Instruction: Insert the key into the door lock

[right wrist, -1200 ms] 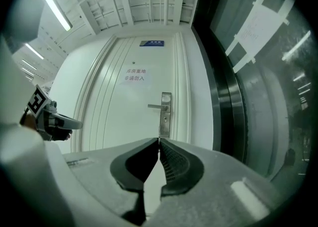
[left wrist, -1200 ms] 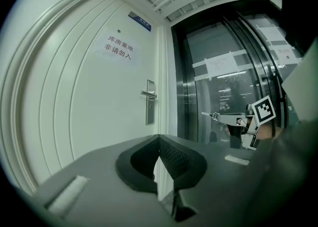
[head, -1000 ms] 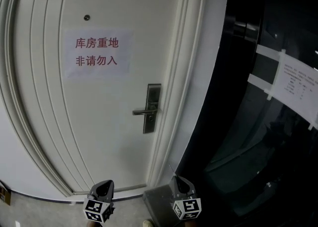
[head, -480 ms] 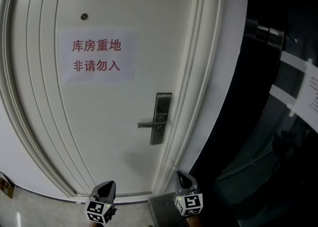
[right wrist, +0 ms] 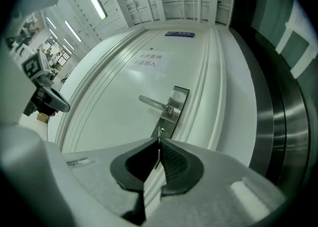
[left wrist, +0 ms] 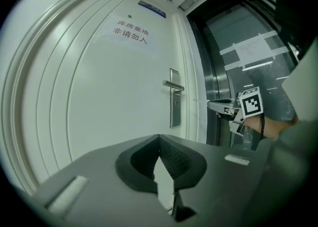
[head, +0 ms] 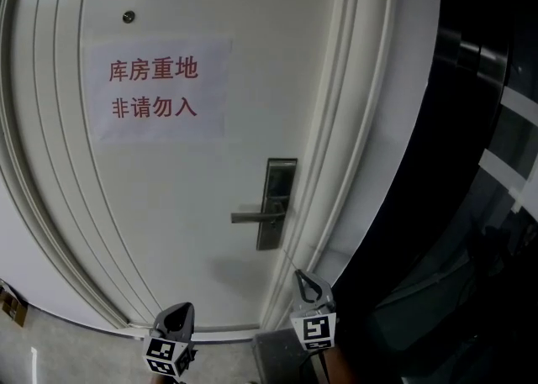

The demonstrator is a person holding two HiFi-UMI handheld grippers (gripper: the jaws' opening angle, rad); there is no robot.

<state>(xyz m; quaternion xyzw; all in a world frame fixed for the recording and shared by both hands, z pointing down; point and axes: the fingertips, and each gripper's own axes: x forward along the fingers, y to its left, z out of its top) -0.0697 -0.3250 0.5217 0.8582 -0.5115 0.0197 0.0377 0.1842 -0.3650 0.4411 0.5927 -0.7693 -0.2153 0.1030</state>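
White door [head: 168, 231] and pale frame fill most of the head view, with dark glass [head: 471, 223] to the right and a strip of floor [head: 50, 349] below.

The key [right wrist: 158, 152] is a thin blade pinched in the right claw [right wrist: 159, 140], whose pads are pressed together on it, with the tip poking out just past them. In the right gripper view the blade points up at the keyhole [right wrist: 162, 130], the small round cylinder low on the metal lock plate [head: 275, 203] under the lever handle [head: 252, 217]. Key and lock are well apart: in the head view the right claw sits low, near the foot of the door frame, below and to the right of the plate.

The left claw [left wrist: 159, 137] is pressed together at the tips with nothing in it. It hangs to the left, low before the door, and plays no part.

A paper sign [head: 157, 88] with red characters hangs above the lock, and a small peephole [head: 129, 16] higher up.

As a judgement, the key is gripped and roughly sighted on the lock, so the pick-up is done. What is left is the whole approach: raising the claw to the keyhole, squaring the blade with the slot, and pushing it in.
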